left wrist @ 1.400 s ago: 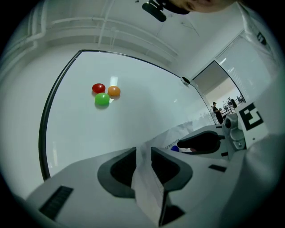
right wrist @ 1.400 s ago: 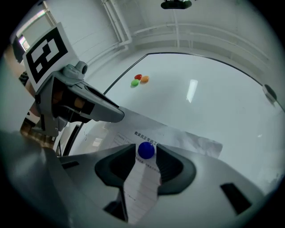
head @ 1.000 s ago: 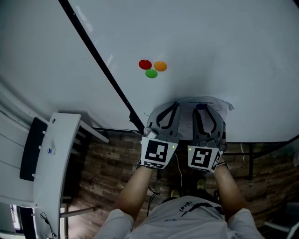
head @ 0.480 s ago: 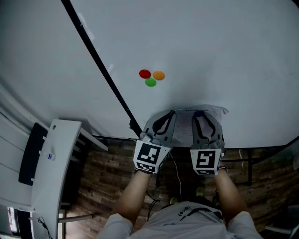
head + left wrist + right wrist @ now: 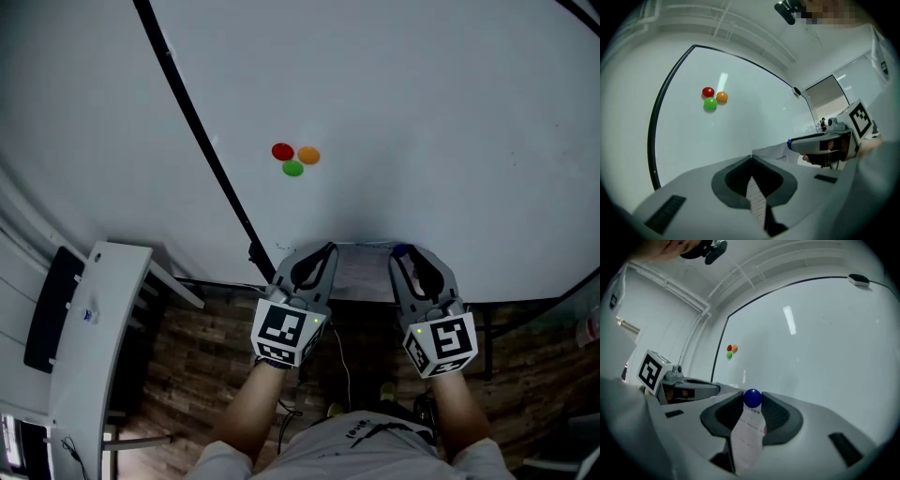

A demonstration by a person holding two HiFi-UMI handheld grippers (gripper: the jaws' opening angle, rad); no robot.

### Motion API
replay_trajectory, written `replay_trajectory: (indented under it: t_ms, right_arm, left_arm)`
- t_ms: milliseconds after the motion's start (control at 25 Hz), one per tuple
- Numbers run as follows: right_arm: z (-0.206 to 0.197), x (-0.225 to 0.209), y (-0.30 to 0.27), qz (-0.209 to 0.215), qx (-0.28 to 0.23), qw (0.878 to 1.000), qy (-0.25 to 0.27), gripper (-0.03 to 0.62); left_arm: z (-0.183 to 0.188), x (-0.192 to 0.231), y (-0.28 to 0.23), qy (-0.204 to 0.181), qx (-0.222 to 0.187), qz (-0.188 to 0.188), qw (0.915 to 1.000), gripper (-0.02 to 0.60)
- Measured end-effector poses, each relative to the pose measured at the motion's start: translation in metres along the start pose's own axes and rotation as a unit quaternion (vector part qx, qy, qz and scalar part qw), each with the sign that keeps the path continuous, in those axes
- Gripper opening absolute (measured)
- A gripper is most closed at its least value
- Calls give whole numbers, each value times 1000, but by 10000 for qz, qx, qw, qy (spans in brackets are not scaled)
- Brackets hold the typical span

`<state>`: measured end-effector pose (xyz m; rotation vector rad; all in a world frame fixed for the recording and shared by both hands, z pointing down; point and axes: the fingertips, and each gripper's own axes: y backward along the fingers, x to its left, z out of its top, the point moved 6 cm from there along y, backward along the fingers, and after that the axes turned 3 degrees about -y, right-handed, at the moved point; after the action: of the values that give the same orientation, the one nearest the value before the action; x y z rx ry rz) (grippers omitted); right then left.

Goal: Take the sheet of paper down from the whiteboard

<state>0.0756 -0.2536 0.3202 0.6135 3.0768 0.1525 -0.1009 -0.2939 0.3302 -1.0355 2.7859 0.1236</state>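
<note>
The white sheet of paper point(image 5: 361, 267) hangs between my two grippers, just in front of the whiteboard point(image 5: 422, 122). My left gripper point(image 5: 314, 255) is shut on the sheet's left edge; the paper point(image 5: 757, 201) runs edge-on between its jaws. My right gripper point(image 5: 417, 255) is shut on a blue magnet point(image 5: 752, 398) at its jaw tips. A strip of the paper point(image 5: 747, 437) lies under that magnet, between the jaws. Both grippers point level at the board. Red point(image 5: 282, 151), orange point(image 5: 308, 156) and green point(image 5: 292, 169) magnets sit on the board above, well clear of both grippers.
The whiteboard's black frame point(image 5: 202, 150) runs diagonally on the left. A white shelf point(image 5: 94, 328) with a black panel point(image 5: 47, 309) stands at the lower left. A brick-patterned floor point(image 5: 216, 356) with a cable lies below the board.
Both grippers have drawn back from the board with the paper and moved apart. The right gripper has rolled and risen slightly. The sheet no longer spreads flat on the board.
</note>
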Motion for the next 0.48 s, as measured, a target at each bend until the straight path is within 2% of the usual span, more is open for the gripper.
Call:
replay_trajectory:
  t_ms: [120, 280, 480]
  right_arm:
    - [2, -1, 10, 58, -8, 9994, -348, 129]
    - [8, -5, 20, 77, -32, 9971, -760, 127]
    - [12, -14, 28, -14, -94, 9968, -798, 127]
  left_arm:
    - [-2, -10, 7, 232, 79, -64, 9997, 12]
    - [-8, -22, 14, 314, 197, -102, 9993, 12]
    - [-11, -27, 17, 405, 261, -147, 9987, 12]
